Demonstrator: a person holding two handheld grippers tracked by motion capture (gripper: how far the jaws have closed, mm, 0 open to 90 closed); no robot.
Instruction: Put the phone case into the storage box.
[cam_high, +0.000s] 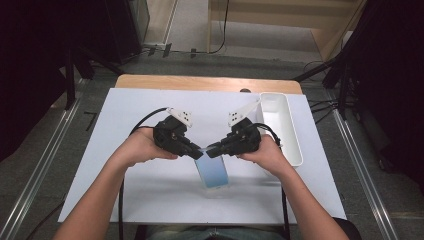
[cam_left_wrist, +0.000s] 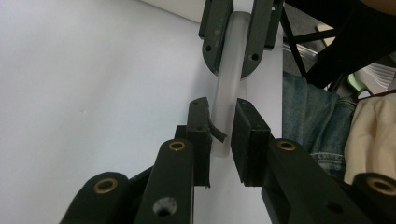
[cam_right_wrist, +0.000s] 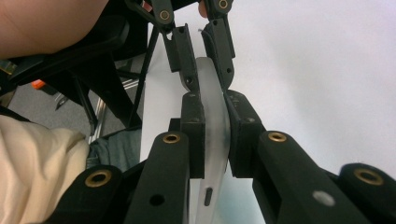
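A clear, bluish phone case (cam_high: 212, 171) hangs above the white table top (cam_high: 150, 195), near the front middle. Both grippers meet at its upper edge. My right gripper (cam_high: 214, 149) comes in from the right and is shut on the case (cam_right_wrist: 212, 126), its pads pressed flat on both sides. My left gripper (cam_high: 196, 151) comes in from the left. Its jaws flank the same edge of the case (cam_left_wrist: 224, 116) closely, with a torn pad strip lying against it. Facing it, the right gripper (cam_left_wrist: 229, 44) clamps the case farther along.
A white oblong bin (cam_high: 281, 125) stands at the right side of the table, just behind the right hand. Wooden table edge (cam_high: 207, 82) shows at the back. The person's forearms enter from the bottom; cables trail from both grippers.
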